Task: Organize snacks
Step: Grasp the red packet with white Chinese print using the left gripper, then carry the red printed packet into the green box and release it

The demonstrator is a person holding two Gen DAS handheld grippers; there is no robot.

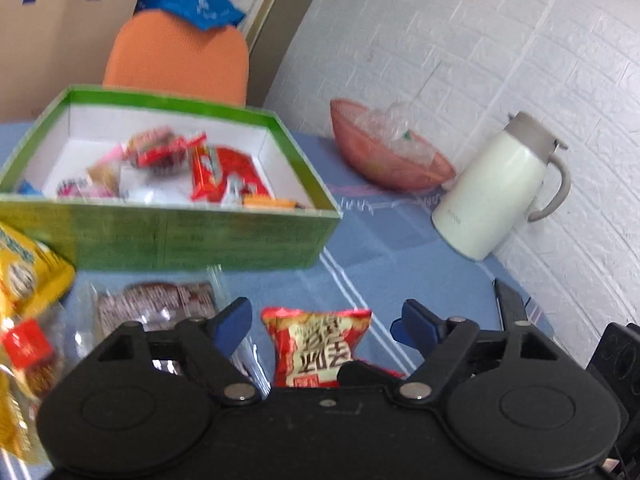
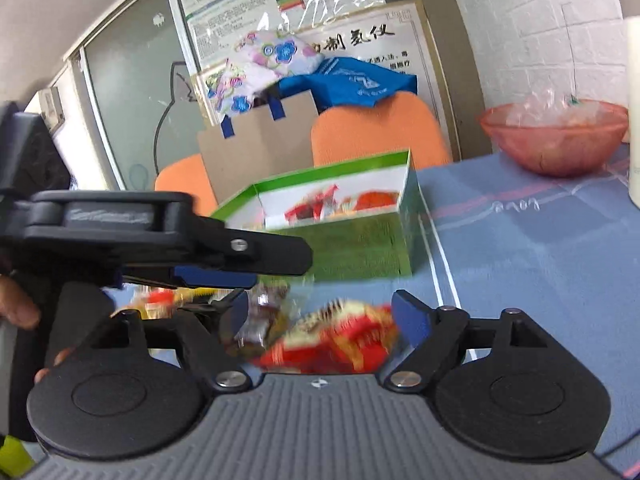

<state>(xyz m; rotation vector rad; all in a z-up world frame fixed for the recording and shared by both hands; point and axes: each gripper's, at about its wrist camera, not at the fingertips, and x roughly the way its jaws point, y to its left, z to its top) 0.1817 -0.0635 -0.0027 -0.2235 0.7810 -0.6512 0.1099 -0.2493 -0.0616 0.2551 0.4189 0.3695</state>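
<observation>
Between the wide-spread jaws of the left gripper (image 1: pixel 322 326) lies a red crinkled snack packet (image 1: pixel 318 346) on the blue tablecloth (image 1: pixel 404 248). The right gripper (image 2: pixel 316 316), jaws likewise wide, brackets the same packet. Beyond stands a green cardboard box (image 1: pixel 200 240) of snacks, farther a white jug (image 1: pixel 496 188).

Left gripper (image 1: pixel 323 326): black body, round discs, silver rivets, blue fingertip pads (image 1: pixel 234 326). Right gripper (image 2: pixel 320 320): grey ribbed housing, likewise built. Bare skin noted on left hand (image 2: pixel 20 312).

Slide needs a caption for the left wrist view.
Open left gripper over red snack packet, green box behind.
</observation>
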